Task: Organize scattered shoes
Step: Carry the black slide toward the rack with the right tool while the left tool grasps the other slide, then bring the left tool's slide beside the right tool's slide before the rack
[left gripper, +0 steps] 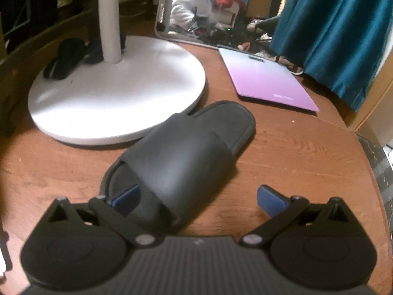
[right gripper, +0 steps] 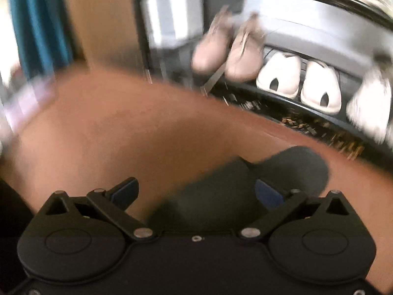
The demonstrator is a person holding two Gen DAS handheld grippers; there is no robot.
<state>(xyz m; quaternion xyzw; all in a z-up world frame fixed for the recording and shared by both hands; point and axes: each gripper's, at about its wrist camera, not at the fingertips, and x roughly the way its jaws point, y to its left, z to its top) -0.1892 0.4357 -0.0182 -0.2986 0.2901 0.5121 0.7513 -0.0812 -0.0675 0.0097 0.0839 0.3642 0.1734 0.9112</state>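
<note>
Reaching low over the wooden floor (left gripper: 282, 147), the left gripper (left gripper: 199, 196) has its fingers spread wide apart around the heel end of a black slipper (left gripper: 186, 152). One blue pad (left gripper: 126, 198) sits inside the slipper's opening under the strap, while the other pad lies clear of it on the bare floor, so nothing is clamped. The slipper's toe points away from the camera and lies just beside the round white base of a fan stand (left gripper: 118, 91). Another dark pair of slippers (left gripper: 66, 59) rests on the far side of that base, behind the pole. A purple bathroom scale (left gripper: 267, 81) lies flat on the floor near a teal curtain (left gripper: 339, 32), and a mirror (left gripper: 196, 12) leaning beyond shows a seated person in white.

The right wrist view is smeared by motion. The right gripper (right gripper: 196, 194) also has its fingers apart, with a second black slipper (right gripper: 282, 172) lying between them; whether either pad touches it cannot be told. Ahead, a low shoe rack (right gripper: 282, 93) holds a beige pair (right gripper: 226, 51) and a white pair (right gripper: 299, 81) side by side.
</note>
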